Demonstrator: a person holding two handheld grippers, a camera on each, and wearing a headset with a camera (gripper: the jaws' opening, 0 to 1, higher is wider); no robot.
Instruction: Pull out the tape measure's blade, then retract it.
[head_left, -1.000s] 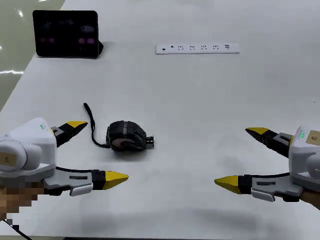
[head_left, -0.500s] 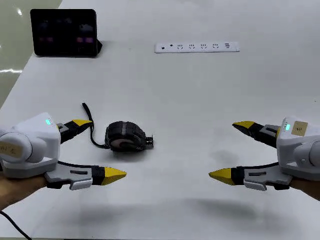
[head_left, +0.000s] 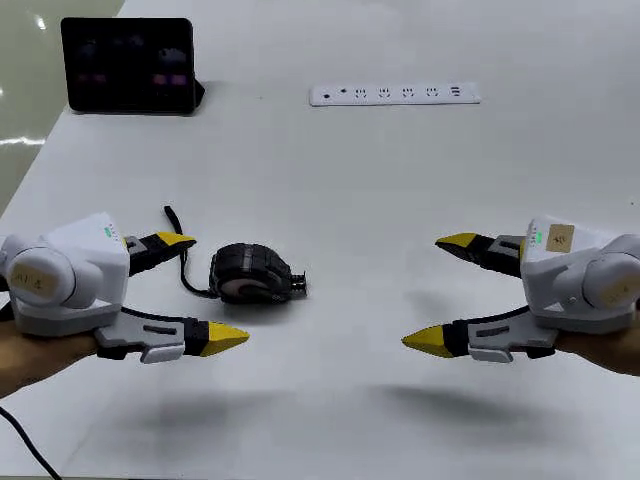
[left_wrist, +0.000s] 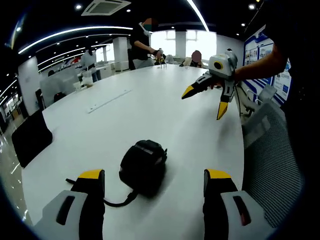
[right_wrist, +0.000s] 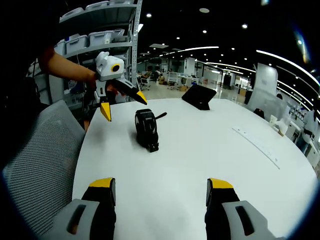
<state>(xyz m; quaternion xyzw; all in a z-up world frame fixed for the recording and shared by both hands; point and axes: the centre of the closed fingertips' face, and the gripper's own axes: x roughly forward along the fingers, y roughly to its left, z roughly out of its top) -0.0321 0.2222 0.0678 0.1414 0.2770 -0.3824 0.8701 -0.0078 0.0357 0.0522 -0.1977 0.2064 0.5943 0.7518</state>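
1. Lying bare across its middle, the white table (head_left: 420, 180) is giving both tools working room; a tablet (head_left: 130, 65) and a power strip (head_left: 394, 95) are sitting at the far edge.
2. The left gripper (head_left: 212, 288) is hovering wide open and empty, probably lining up to pin the case; the right gripper (head_left: 428, 291), equally spread and holding nothing, is waiting well to the right, likely for the blade end.
3. The tape measure (head_left: 252, 274) is resting on the table just ahead of the left jaws, its mouth facing right.
4. Its strap (head_left: 178, 228) is trailing far-left, partly passing behind a jaw; the blade hook (head_left: 299, 285) is proving too small to read.
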